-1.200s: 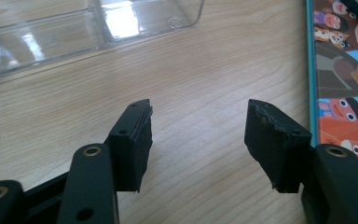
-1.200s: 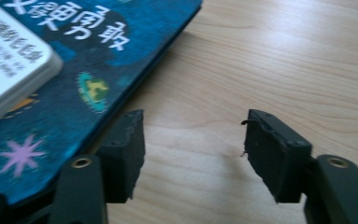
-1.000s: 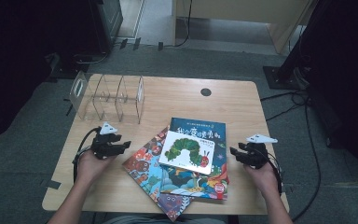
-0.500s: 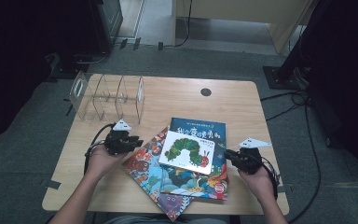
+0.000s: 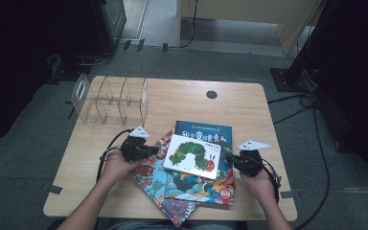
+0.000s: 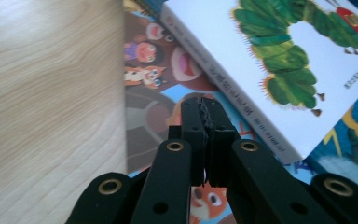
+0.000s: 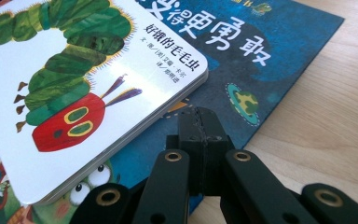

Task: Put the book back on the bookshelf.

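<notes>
A white board book with a green caterpillar (image 5: 194,155) lies on top of a stack in the middle of the wooden table (image 5: 187,103). Under it are a dark blue book (image 5: 206,132) and a colourful cartoon book (image 5: 153,177). My left gripper (image 5: 155,152) sits at the stack's left edge. Its jaws have just been closing and now meet with nothing between them (image 6: 204,112), over the cartoon book (image 6: 154,93) beside the white book's spine (image 6: 242,88). My right gripper (image 5: 230,158), likewise just closed and shut on nothing (image 7: 200,123), rests over the blue book (image 7: 261,51) near the white book's corner (image 7: 74,84).
A clear acrylic rack (image 5: 110,98) with upright dividers stands at the table's back left. A round black cable hole (image 5: 212,94) is in the tabletop behind the books. Cables trail over the floor to the right (image 5: 311,103).
Both hands have moved inward to the book stack, the left one rightward and the right one leftward.
</notes>
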`<state>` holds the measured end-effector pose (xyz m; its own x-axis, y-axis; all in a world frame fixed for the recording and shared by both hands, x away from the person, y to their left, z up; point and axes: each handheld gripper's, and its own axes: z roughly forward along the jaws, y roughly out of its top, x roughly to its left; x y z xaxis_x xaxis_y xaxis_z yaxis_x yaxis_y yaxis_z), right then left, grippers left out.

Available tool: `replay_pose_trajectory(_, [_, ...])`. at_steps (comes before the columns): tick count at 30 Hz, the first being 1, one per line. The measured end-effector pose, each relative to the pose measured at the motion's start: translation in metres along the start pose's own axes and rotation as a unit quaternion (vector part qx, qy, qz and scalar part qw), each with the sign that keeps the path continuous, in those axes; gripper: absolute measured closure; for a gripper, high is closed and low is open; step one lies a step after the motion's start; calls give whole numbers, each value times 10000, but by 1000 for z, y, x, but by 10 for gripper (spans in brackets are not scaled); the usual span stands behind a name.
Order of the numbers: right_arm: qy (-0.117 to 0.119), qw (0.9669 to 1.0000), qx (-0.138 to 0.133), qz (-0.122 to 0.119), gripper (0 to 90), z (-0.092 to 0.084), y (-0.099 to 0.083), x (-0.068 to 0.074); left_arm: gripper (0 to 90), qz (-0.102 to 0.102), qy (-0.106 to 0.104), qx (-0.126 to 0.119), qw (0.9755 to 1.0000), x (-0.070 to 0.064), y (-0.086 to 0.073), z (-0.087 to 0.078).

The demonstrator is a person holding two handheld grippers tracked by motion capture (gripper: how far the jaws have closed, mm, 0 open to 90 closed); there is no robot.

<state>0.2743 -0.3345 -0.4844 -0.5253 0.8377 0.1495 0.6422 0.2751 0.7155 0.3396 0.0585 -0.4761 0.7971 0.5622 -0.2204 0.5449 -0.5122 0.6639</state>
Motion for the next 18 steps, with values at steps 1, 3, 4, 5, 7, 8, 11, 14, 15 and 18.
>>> replay_pose_trajectory(1, [12,10000,24,-23,899,2,1,0,895,-5,-43,-3,10000,-1,0,1])
replay_pose_trajectory(3, [59,10000,5,-36,899,5,2,0,895,10,-82,35,10000,-4,0,4])
replay_pose_trajectory(4, [74,10000,8,-48,898,6,3,1,895,48,-74,52,9999,-6,-1,6])
replay_pose_trajectory(5, [96,9999,13,-61,899,7,4,2,895,66,-96,80,9999,-7,-1,7])
replay_pose_trajectory(7, [124,9998,3,-128,898,10,6,3,894,86,-113,113,9998,-9,-2,9])
replay_pose_trajectory(8, [133,9998,3,-134,898,12,7,5,894,82,-137,145,9998,-10,-2,10])
replay_pose_trajectory(11, [125,9997,-5,-211,899,16,10,7,893,91,-192,169,9996,-14,-4,12])
replay_pose_trajectory(14, [155,9997,-12,-212,899,19,13,8,894,112,-154,218,9996,-16,-5,11])
replay_pose_trajectory(15, [168,9996,-16,-234,900,20,14,8,894,87,-189,224,9995,-16,-6,11])
replay_pose_trajectory(18, [184,9995,-7,-239,900,24,17,7,896,23,-230,217,9995,-16,-10,9])
